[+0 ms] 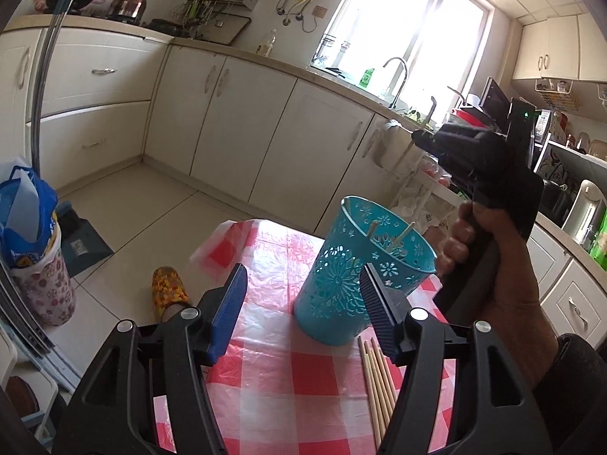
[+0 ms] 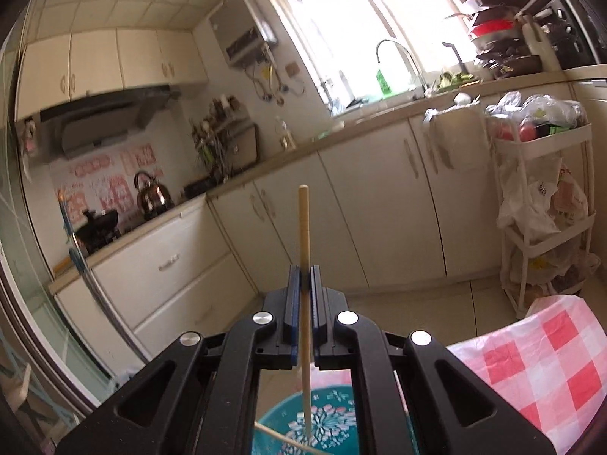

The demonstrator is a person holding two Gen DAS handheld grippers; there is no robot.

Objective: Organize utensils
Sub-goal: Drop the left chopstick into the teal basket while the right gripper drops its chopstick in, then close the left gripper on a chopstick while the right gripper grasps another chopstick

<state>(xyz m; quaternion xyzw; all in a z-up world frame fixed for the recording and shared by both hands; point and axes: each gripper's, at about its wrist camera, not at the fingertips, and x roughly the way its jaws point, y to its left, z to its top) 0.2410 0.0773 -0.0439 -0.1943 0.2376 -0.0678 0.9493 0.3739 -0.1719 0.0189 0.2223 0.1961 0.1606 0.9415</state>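
A teal perforated metal cup [image 1: 353, 265] stands on the red-and-white checked tablecloth [image 1: 280, 371] with two chopstick ends showing inside it. Several wooden chopsticks [image 1: 375, 383] lie on the cloth just right of the cup's base. My left gripper [image 1: 303, 311] is open and empty, its blue pads either side of the cup's near side. My right gripper [image 2: 303, 280] is shut on one wooden chopstick [image 2: 304, 227], held upright with its lower end down in the teal cup [image 2: 326, 424]. The right gripper's body, held in a hand, shows in the left wrist view [image 1: 489, 174] above and right of the cup.
The table's far edge [image 1: 242, 227] drops to a tiled floor. A slippered foot [image 1: 167, 288] is by the table. A bin with a blue bag [image 1: 34, 242] stands left. Kitchen cabinets [image 1: 265, 129] and a white trolley [image 2: 542, 197] line the room.
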